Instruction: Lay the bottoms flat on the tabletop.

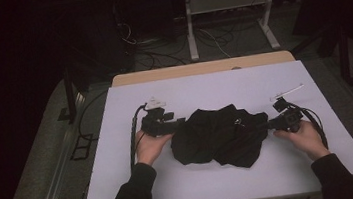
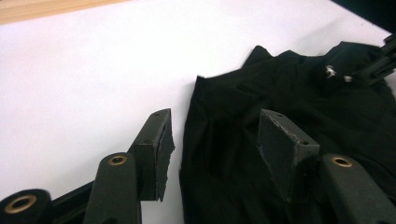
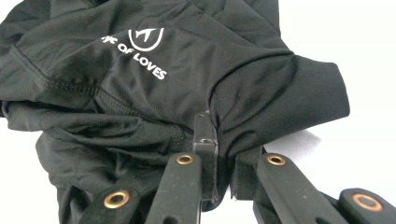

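A crumpled black garment (image 1: 219, 137) lies in the middle of the white table (image 1: 203, 89). White lettering and a logo (image 3: 140, 49) show on its cloth (image 3: 140, 93) in the right gripper view. My left gripper (image 1: 180, 124) sits at the garment's left edge. Its jaws stand apart in the left gripper view, one over bare table and one over the black cloth (image 2: 289, 102), so the left gripper (image 2: 215, 135) is open. My right gripper (image 1: 266, 125) is at the garment's right edge. There the right gripper (image 3: 222, 154) is shut on a fold of the cloth.
The table's wooden far edge (image 1: 201, 68) runs along the back. A small white strip (image 1: 286, 90) lies on the table behind my right hand. Beyond the table, cables (image 1: 159, 51) and a white frame's legs (image 1: 228, 18) sit on the dark floor.
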Action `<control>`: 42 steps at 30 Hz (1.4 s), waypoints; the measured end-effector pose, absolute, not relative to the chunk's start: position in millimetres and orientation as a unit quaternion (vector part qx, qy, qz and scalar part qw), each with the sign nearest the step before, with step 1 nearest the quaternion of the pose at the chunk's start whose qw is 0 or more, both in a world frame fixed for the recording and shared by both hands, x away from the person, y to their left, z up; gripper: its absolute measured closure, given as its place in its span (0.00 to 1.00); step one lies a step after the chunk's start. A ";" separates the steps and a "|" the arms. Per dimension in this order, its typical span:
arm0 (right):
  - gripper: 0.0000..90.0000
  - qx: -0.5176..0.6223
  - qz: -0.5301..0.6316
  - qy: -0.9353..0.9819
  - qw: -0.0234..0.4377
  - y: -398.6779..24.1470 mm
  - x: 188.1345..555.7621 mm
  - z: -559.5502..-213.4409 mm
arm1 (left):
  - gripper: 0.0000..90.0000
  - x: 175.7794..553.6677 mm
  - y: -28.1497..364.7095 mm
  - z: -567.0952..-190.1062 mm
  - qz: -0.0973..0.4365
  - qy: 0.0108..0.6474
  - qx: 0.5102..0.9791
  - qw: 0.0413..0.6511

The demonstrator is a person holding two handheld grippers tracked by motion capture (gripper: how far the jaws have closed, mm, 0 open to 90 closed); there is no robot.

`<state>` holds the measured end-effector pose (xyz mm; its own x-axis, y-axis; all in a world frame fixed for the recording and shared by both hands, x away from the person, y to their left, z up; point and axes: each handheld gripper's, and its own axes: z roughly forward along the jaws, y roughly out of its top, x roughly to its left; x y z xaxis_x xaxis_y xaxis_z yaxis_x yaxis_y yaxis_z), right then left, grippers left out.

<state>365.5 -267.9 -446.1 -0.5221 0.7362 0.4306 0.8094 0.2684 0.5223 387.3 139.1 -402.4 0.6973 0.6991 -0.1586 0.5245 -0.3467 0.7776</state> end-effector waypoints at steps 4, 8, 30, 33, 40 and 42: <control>0.92 -0.487 -0.363 -0.792 0.054 -269.5 366.1 -447.1 | 0.48 412.9 126.3 -415.5 0.075 0.357 0.838 0.405; 0.91 -0.486 -0.367 -0.792 0.056 -270.6 366.5 -448.0 | 0.48 427.3 115.7 -427.5 0.058 0.350 0.845 0.400; 0.88 -0.465 -0.400 -0.788 0.054 -266.4 374.6 -445.0 | 0.96 434.2 157.0 -430.1 0.019 0.457 0.754 0.471; 0.85 -0.464 -0.391 -0.793 0.048 -258.4 380.9 -449.9 | 0.96 429.1 172.5 -436.7 0.008 0.477 0.735 0.482; 0.68 -0.479 -0.362 -0.800 0.026 -252.5 384.0 -449.1 | 0.96 421.0 189.5 -452.6 0.001 0.491 0.721 0.489; 0.62 -0.492 -0.363 -0.792 0.004 -254.1 382.6 -444.3 | 0.96 420.8 190.2 -451.2 0.003 0.490 0.718 0.494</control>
<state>382.6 -254.1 -444.3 -0.5163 0.7755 0.3634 0.7816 0.2531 0.5701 420.8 190.2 -451.2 0.5192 0.7066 -0.4807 0.7014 -0.0309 0.7121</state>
